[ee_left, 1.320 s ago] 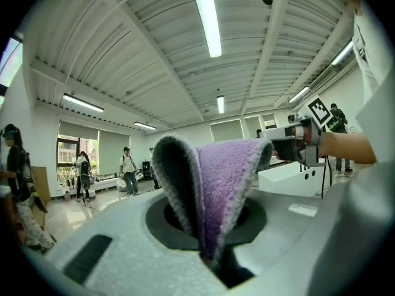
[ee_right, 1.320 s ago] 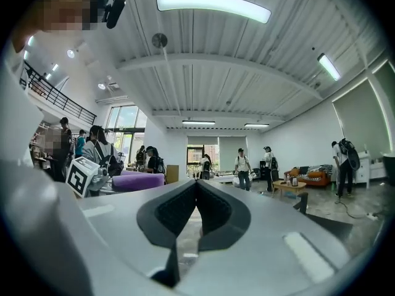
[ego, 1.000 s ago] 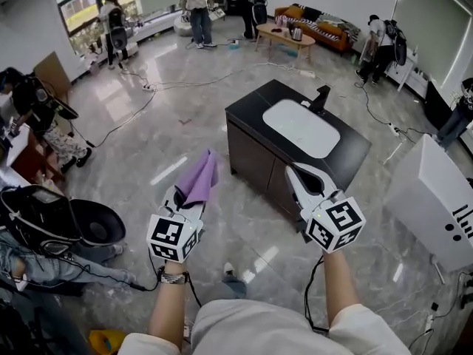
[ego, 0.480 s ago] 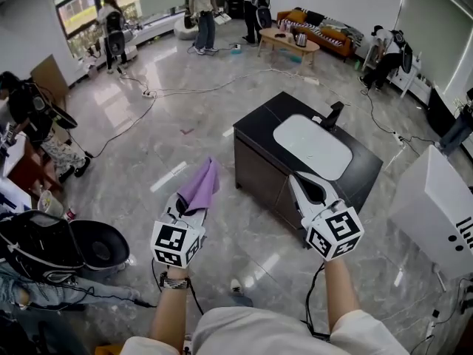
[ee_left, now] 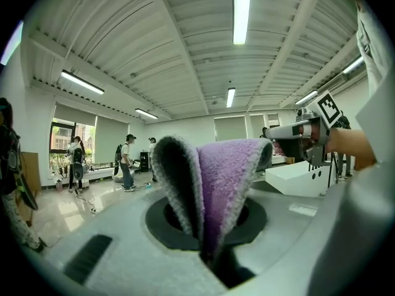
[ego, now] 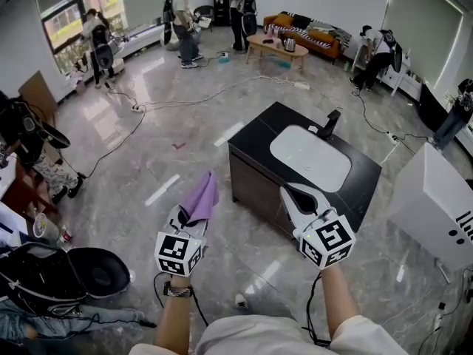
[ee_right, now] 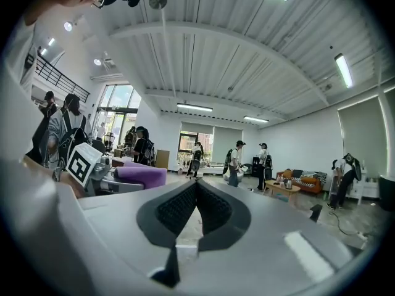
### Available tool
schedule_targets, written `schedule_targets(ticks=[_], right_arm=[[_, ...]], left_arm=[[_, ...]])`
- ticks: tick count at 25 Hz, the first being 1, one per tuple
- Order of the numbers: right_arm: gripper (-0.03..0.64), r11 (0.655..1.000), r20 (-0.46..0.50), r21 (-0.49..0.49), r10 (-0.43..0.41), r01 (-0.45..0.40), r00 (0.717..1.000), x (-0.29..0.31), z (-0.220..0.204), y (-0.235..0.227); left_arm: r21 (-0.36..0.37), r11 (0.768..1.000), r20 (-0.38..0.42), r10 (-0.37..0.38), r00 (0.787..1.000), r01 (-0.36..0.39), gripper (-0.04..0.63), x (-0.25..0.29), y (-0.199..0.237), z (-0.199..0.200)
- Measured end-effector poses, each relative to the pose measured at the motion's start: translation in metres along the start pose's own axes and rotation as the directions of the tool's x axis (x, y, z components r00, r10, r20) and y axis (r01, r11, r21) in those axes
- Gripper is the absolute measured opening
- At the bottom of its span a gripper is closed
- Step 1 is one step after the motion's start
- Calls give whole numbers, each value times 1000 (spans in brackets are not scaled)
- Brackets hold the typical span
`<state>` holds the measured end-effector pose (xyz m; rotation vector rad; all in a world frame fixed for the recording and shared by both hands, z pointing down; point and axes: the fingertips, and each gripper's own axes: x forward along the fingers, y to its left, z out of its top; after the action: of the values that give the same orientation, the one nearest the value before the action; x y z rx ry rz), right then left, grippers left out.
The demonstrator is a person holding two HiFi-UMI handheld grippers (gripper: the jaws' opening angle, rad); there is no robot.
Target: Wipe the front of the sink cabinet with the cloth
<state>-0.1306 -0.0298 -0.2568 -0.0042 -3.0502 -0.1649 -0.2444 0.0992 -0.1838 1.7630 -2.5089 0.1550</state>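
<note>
Two hand-held grippers are up. My left hand-held gripper (ego: 189,211) is pinching the cloth (ego: 201,196), and my right hand-held gripper (ego: 290,192) is pressed together on nothing. In the last second I've only shuffled a bit. The sink cabinet (ego: 255,177) sits ahead and right of the cloth, still apart, so I reckon no wiping yet.

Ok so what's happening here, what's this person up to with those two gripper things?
A person faces a dark sink cabinet with a gripper in each hand. The left gripper is shut on a folded purple cloth, held in the air short of the cabinet. The right gripper is shut and empty, held in front of the cabinet. The cloth isn't touching the cabinet, so wiping hasn't begun.
</note>
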Motion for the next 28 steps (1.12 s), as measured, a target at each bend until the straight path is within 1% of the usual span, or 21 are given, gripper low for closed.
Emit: schedule_targets(ticks=[4, 8, 10, 16, 18, 22, 25, 28], right_arm=[[6, 1000, -11, -8, -11, 11, 1000, 10, -6, -7], [6, 998, -3, 37, -58, 58, 998, 20, -13, -21], [6, 997, -4, 41, -60, 60, 998, 27, -17, -26], [6, 997, 4, 33, -65, 65, 998, 47, -31, -55], [6, 998, -9, 30, -53, 53, 999, 56, -40, -65], [6, 1000, -37, -20, -24, 23, 999, 87, -61, -90], [6, 1000, -51, -6, -13, 12, 999, 115, -82, -110], [6, 1000, -58, 9, -22, 23, 998, 140, -104, -130]], left_arm=[[-3, 1000, -9, -4, 1000, 4, 46, 11, 7, -3], [-24, 1000, -27, -1, 1000, 0, 46, 21, 17, -11], [-38, 999, -25, 3, 1000, -4, 46, 29, 23, -12], [-49, 998, -23, 27, 999, -28, 48, 65, 40, -19], [-64, 997, -27, 33, 999, -35, 48, 81, 46, -26], [-78, 996, -25, 29, 999, -31, 48, 125, 61, -45], [-87, 995, -31, 36, 999, -38, 48, 162, 77, -64], [-108, 993, -28, 40, 999, -43, 48, 196, 89, -84]])
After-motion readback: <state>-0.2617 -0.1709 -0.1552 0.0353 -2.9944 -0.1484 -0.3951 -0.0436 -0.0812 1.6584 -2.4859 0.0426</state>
